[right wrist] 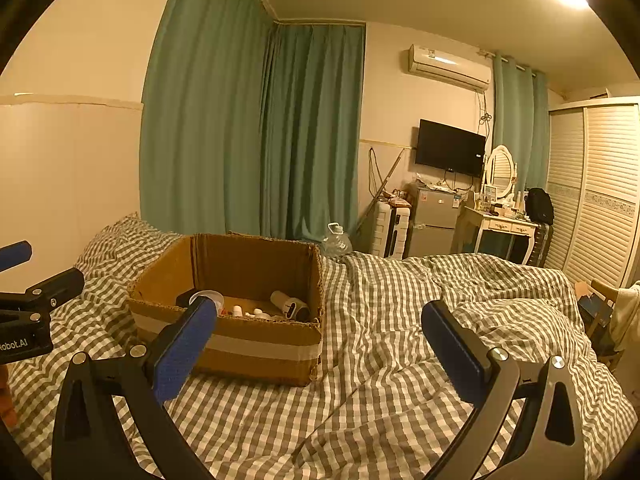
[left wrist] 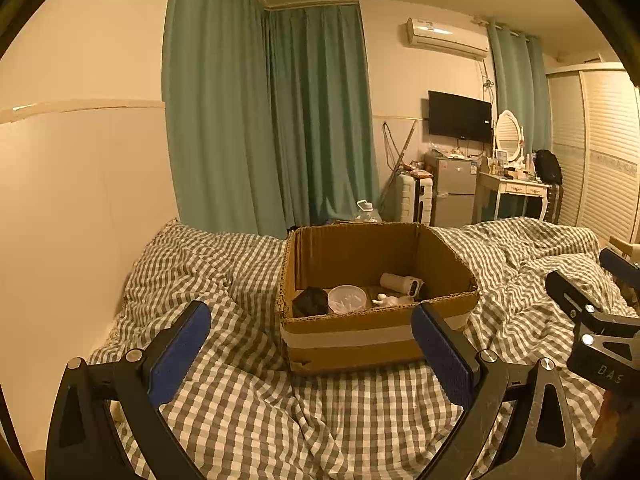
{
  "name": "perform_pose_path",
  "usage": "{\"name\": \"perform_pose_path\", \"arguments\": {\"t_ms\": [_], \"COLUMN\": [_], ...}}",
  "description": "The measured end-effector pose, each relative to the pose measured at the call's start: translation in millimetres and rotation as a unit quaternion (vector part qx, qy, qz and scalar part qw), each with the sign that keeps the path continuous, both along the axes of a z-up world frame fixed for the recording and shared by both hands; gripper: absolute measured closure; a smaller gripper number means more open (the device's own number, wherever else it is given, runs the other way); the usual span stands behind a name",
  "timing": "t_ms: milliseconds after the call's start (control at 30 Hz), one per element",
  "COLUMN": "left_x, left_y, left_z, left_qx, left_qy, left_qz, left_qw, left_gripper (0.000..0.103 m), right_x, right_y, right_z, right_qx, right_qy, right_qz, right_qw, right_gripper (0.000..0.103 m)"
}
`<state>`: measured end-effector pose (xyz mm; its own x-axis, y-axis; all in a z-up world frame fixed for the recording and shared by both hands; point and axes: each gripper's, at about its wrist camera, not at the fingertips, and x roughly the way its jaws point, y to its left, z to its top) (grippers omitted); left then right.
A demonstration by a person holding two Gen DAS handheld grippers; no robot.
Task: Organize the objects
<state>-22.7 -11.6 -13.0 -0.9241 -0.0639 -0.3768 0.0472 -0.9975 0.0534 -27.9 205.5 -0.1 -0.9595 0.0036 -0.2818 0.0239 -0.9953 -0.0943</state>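
Observation:
An open cardboard box (left wrist: 360,344) stands on the checked bedcover. Inside lie a black lump (left wrist: 310,301), a clear round cup (left wrist: 346,298), a white cylinder device (left wrist: 402,283) and small white items (left wrist: 390,301). My left gripper (left wrist: 312,352) is open and empty, just in front of the box. The box also shows in the right wrist view (right wrist: 256,344), to the left, with the cylinder device (right wrist: 290,303) in it. My right gripper (right wrist: 320,344) is open and empty over the bedcover, beside the box's right side.
The rumpled checked bedcover (right wrist: 420,320) spreads right of the box. The wall (left wrist: 80,200) runs along the bed's left. Green curtains (left wrist: 272,120), a water jug (right wrist: 337,240), a small fridge (right wrist: 434,220) and a dressing table (right wrist: 500,228) stand beyond the bed.

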Motion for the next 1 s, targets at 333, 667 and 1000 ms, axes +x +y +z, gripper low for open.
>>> {"name": "perform_pose_path", "arguments": {"t_ms": [333,667,1000], "left_x": [0,-1,-1], "left_y": [-2,-5,-3], "left_z": [-4,-8,-10], "left_qx": [0.007,0.006,0.0], "left_qy": [-0.004,-0.012,-0.012], "left_qz": [0.008,0.013,0.006], "left_qw": [0.9999,0.9998,0.9999], "left_gripper": [0.0,0.0,0.0], "right_x": [0,-2,-2], "right_y": [-5,-10,-10], "right_z": [-3,-6,-8], "right_qx": [0.008,0.014,0.014], "right_qy": [-0.009,-0.015,-0.017], "right_qz": [-0.001,0.001,0.002], "right_qw": [1.0,1.0,1.0], "right_gripper": [0.0,0.0,0.0]}}
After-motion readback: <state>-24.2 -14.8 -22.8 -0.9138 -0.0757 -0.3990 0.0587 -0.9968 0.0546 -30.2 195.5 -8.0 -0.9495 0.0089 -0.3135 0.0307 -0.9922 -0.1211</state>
